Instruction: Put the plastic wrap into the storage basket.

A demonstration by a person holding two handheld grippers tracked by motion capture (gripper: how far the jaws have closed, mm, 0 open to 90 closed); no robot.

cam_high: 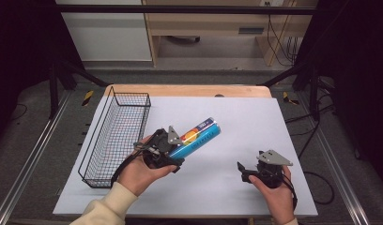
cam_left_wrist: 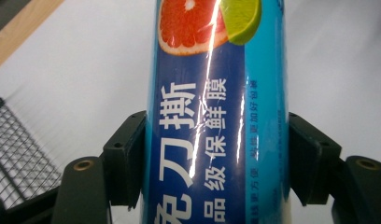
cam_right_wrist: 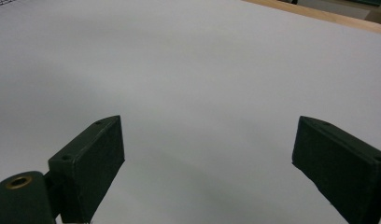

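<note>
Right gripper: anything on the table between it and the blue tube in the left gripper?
Nothing. In the high view, bare white table separates the right gripper from the blue tube, clamped in the left gripper.

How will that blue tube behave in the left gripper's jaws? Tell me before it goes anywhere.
The blue tube is round, so it would probably roll if set down on the table. Its glossy wrapper shows bright glare, so it may slip between the left gripper's pads. It is gripped near one end and juts out, so it could droop or twist.

1 blue roll (cam_high: 197, 137), 1 wire basket (cam_high: 115, 136), 2 grippers, left (cam_high: 175, 161) and right (cam_high: 242, 169), 1 white table (cam_high: 236, 117).
</note>
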